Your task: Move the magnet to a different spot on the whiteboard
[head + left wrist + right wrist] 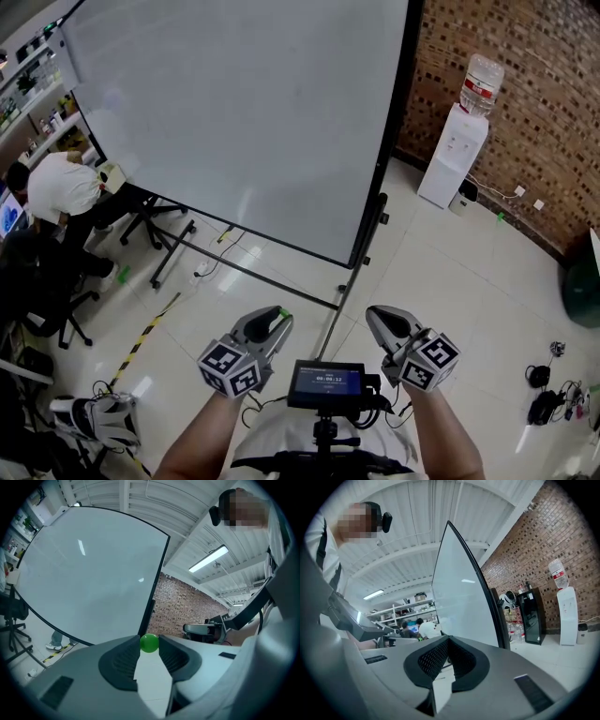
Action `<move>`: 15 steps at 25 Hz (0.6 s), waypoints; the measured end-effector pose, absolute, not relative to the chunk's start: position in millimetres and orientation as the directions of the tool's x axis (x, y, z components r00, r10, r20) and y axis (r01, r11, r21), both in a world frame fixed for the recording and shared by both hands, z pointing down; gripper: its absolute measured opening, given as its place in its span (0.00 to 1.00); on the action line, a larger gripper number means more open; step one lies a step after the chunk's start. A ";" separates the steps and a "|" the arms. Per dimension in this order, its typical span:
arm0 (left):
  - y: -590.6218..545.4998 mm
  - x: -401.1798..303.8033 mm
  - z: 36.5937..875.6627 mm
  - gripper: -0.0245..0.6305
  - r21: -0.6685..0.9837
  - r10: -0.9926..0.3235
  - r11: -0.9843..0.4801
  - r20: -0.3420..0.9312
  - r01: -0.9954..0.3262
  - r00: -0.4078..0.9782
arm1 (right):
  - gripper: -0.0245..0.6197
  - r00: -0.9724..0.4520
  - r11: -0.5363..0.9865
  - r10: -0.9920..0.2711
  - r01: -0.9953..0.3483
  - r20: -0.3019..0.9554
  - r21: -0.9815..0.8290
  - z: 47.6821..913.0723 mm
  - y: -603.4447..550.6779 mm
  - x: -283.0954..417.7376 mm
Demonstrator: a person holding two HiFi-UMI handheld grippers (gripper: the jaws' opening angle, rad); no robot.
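Observation:
A small green ball magnet (149, 643) is pinched between the tips of my left gripper (149, 645), which is shut on it. In the head view the magnet (284, 311) shows as a green dot at the tip of the left gripper (278, 319), held low in front of me. The big whiteboard (234, 112) stands on a wheeled frame ahead, well apart from both grippers; its face (84, 573) looks bare. My right gripper (380, 321) is level beside the left, its jaws (447, 641) closed together with nothing between them. The whiteboard's edge (461, 602) fills the right gripper view.
The whiteboard's black stand legs (234, 267) spread over the tiled floor. A water dispenser (453, 155) stands against the brick wall on the right. A seated person (61, 187) and office chairs are at the left. Cables (548, 398) lie on the floor at lower right.

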State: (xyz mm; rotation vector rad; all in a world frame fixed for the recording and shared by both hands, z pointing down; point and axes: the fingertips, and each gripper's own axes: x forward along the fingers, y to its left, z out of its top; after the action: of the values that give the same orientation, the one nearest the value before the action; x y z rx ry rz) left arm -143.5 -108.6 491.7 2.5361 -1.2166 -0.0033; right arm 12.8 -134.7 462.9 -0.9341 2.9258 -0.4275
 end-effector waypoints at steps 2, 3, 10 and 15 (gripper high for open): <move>-108.8 -145.0 488.8 0.24 0.287 -0.762 -0.578 0.146 -0.764 0.631 | 0.05 -0.812 0.773 -0.582 -0.571 0.050 -0.278 462.1 -132.6 13.3; -110.4 -145.8 487.0 0.24 0.283 -0.764 -0.575 0.148 -0.767 0.628 | 0.05 -0.810 0.770 -0.585 -0.573 0.050 -0.280 461.3 -132.9 14.2; -118.2 -144.7 482.7 0.25 0.259 -0.770 -0.570 0.164 -0.780 0.617 | 0.05 -0.793 0.756 -0.608 -0.595 0.041 -0.272 451.2 -139.5 24.2; -131.3 -141.3 470.5 0.25 0.210 -0.778 -0.575 0.157 -0.791 0.608 | 0.05 -0.789 0.759 -0.614 -0.598 0.024 -0.258 441.5 -142.3 26.8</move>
State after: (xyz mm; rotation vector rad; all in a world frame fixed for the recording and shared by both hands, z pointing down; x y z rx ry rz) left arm -141.3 -131.3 470.5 2.5768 -1.2848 0.0685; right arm 26.8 -142.3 441.5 -0.9957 2.8882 -0.3917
